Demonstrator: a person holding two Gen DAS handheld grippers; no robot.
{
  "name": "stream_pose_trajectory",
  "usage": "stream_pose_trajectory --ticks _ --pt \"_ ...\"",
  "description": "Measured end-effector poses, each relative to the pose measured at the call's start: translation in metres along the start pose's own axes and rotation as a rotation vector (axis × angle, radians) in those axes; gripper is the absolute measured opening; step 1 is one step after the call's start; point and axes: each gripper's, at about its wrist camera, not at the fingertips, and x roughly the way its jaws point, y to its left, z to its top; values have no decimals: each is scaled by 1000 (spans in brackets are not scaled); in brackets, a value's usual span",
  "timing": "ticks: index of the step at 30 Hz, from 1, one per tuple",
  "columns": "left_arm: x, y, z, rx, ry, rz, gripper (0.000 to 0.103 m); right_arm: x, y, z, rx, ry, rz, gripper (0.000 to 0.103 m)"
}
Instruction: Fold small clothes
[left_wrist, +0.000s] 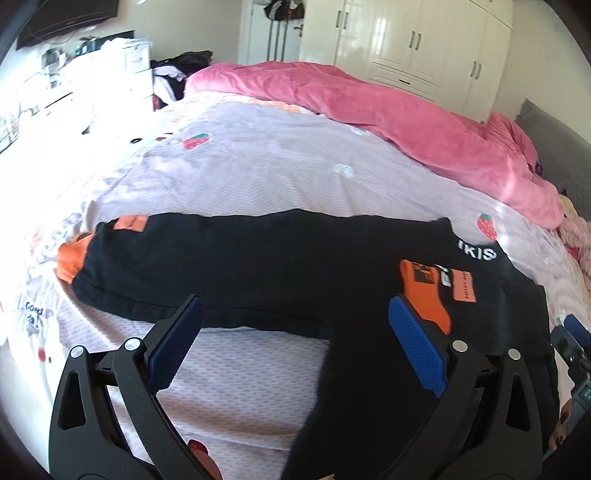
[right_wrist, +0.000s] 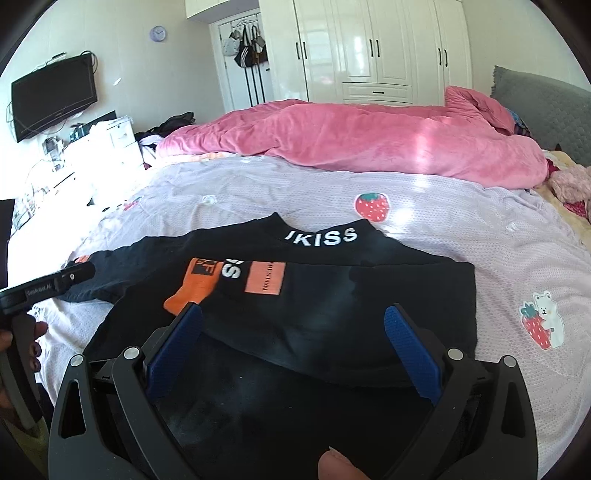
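Shirt, left view: black top (left_wrist: 229, 266) lies on lilac strawberry sheet (left_wrist: 258, 162); left gripper (left_wrist: 295, 321) jaws apart above it.
Room, right view: pink duvet (right_wrist: 351, 140), white wardrobe (right_wrist: 369, 48), wall TV (right_wrist: 53, 96); right gripper (right_wrist: 293, 325) jaws apart over the shirt.

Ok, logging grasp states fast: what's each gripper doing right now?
Left gripper: open, holding nothing, over the black shirt.
Right gripper: open, holding nothing, over the same shirt.

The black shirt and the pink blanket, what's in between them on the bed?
Only bedsheet, lilac, with a strawberry print on it. Nothing else lies between the black shirt and the pink blanket; the right wrist view shows it best.
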Motion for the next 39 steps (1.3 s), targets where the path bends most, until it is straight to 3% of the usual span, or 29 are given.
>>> stream_pose_trajectory --ticks 9,26,39 --pt "-3 56 7 -94 -34 93 94 6 35 -3 -45 13 22 98" --pt "-16 151 8 -287 -77 203 94 24 113 -9 -125 58 90 98" --pt "-13 220 -7 -488 -73 205 93 41 185 -13 -188 92 149 98"
